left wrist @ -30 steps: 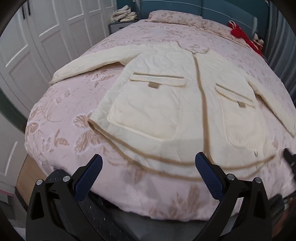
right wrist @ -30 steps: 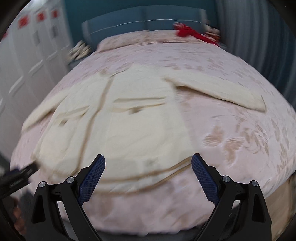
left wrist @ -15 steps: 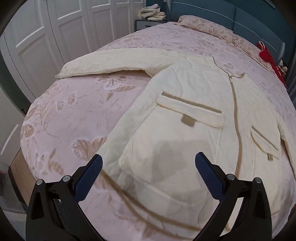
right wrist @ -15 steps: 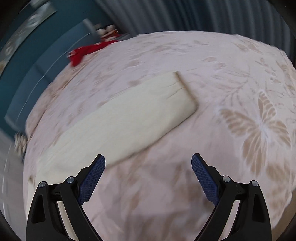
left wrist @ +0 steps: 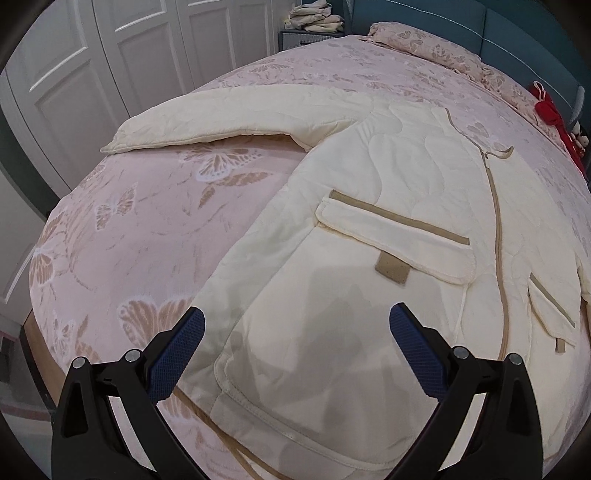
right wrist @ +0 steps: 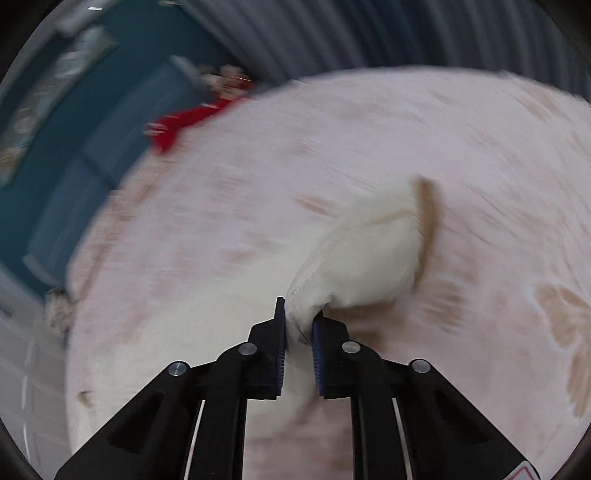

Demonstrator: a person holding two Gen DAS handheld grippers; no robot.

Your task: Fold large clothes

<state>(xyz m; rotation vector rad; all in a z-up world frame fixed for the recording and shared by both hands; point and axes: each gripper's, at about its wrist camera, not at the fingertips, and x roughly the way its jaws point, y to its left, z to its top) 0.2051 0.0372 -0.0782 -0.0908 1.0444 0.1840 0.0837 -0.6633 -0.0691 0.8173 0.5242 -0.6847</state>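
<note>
Your right gripper [right wrist: 298,326] pinches the jacket [left wrist: 369,258] sleeve [right wrist: 365,254] for the first fold; left gripper [left wrist: 295,334] hovers wide open, empty; next carry that sleeve across the chest.

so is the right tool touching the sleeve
Touching: in the right wrist view the right tool is shut on a pinched fold of the sleeve.

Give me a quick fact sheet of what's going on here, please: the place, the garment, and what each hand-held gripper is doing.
place: bed with a pink butterfly cover
garment: cream quilted jacket, spread front up, one sleeve stretched out sideways
left hand-held gripper: open, empty, above the jacket's lower pocket
right hand-held gripper: closed on a cream sleeve end, view blurred
nearby: red item by the headboard, folded clothes on a nightstand
</note>
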